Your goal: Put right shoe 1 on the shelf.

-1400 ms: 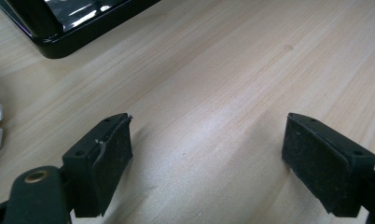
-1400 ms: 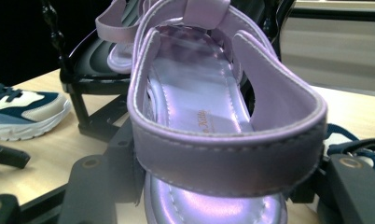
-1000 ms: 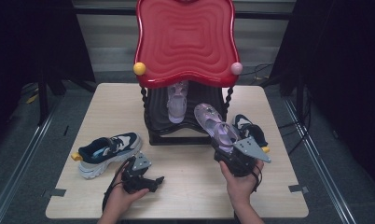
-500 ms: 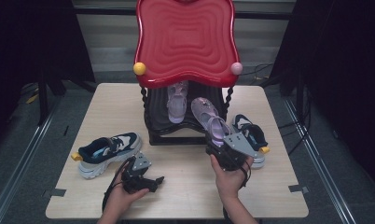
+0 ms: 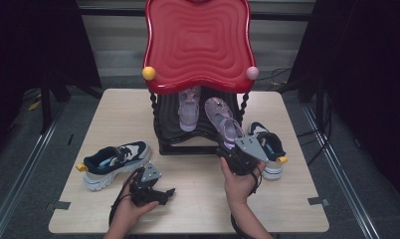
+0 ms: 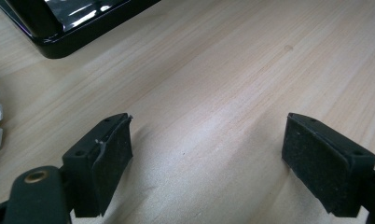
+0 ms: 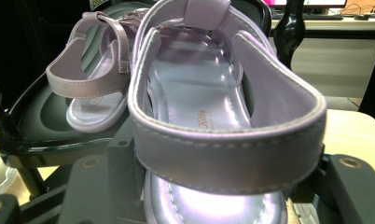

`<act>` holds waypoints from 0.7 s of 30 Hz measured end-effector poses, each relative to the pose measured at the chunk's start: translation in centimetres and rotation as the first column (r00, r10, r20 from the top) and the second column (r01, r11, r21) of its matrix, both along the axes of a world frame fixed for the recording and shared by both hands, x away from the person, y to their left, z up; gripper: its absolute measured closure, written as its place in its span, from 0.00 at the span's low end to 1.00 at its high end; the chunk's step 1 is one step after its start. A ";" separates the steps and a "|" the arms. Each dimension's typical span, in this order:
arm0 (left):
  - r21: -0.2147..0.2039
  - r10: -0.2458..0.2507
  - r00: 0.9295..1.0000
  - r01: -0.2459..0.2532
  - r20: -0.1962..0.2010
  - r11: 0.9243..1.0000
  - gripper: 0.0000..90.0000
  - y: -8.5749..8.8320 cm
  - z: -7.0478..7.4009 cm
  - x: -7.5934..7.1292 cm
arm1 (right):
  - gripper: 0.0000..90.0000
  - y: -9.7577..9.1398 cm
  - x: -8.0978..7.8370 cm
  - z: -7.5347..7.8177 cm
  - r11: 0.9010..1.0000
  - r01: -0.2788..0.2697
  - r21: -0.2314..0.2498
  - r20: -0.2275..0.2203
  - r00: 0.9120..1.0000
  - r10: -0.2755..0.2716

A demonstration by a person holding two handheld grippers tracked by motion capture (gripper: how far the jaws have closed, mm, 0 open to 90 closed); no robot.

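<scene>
Grip of the right gripper (image 5: 236, 149) on a lilac sandal (image 5: 222, 121) by its heel, toe raised toward the black lower shelf (image 5: 164, 130) of the red rack. Heel strap (image 7: 223, 149) clamped between the jaws, seen up close from the right gripper view, second sandal (image 7: 98, 88) on the shelf behind. Left gripper (image 5: 164, 193) near the table (image 5: 287, 199) front edge, jaws wide apart over bare wood.
</scene>
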State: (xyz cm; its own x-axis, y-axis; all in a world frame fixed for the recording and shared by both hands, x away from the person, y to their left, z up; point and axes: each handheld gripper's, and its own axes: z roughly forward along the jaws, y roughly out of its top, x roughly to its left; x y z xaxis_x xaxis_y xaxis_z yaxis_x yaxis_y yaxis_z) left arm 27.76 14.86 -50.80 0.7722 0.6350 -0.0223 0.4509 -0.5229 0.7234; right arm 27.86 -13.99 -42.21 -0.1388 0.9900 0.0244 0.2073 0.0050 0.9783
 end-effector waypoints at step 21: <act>-0.001 0.001 1.000 -0.001 -0.002 1.000 0.17 0.0 0.0 0.0 | 0.41 2.2 3.0 -0.2 0.994 0.109 -0.024 -0.011 0.994 -0.109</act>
